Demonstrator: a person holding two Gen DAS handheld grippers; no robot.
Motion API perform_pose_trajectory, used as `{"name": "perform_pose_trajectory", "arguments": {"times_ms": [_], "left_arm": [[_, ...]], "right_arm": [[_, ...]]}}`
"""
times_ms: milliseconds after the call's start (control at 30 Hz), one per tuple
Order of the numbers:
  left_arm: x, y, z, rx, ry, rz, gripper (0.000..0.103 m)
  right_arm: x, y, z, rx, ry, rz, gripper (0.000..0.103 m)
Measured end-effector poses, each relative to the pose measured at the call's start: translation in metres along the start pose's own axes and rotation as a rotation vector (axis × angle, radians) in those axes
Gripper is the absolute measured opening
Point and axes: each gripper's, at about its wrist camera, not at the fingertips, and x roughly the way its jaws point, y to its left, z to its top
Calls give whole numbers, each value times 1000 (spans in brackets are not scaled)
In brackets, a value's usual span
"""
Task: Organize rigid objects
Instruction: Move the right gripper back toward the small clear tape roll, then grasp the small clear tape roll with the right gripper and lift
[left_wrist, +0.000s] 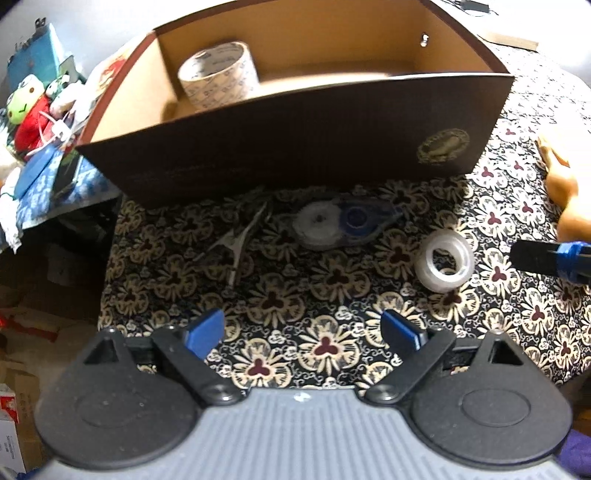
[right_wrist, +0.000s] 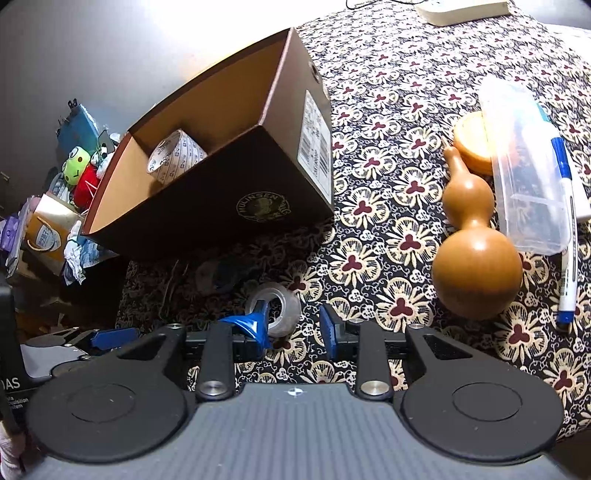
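Note:
A brown cardboard box (left_wrist: 295, 155) stands open on the patterned tablecloth, with a large tape roll (left_wrist: 218, 75) inside at its left end. In front of the box lie a metal clip (left_wrist: 236, 243), a correction tape dispenser (left_wrist: 343, 225) and a small clear tape roll (left_wrist: 445, 260). My left gripper (left_wrist: 303, 332) hangs open above the cloth, short of these three, with nothing between its fingers. My right gripper (right_wrist: 293, 325) is open just over the clear roll (right_wrist: 284, 310). Its left finger overlaps the roll's hole in the right wrist view; the left wrist view shows a gap between them.
A wooden gourd (right_wrist: 476, 258), a round wooden disc (right_wrist: 469, 147), a clear plastic case (right_wrist: 524, 173) and a blue-and-white pen (right_wrist: 567, 236) lie right of the box. Plush toys (right_wrist: 79, 171) and clutter sit past the table's left edge (left_wrist: 110, 258).

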Motion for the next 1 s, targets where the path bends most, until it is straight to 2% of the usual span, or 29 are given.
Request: {"name": "perform_pose_trajectory", "arguments": {"times_ms": [333, 533, 733, 1000], "left_arm": [[0, 12, 4, -6, -10, -52, 97], [-9, 51, -9, -26, -54, -109, 100], [-9, 96, -27, -42, -69, -179, 100], [-8, 106, -30, 23, -140, -327, 100]], "right_arm": [[6, 20, 4, -38, 1, -6, 12], [19, 35, 2, -26, 17, -8, 12], [37, 53, -7, -10, 48, -12, 12], [43, 61, -18, 38, 37, -42, 13]]}}
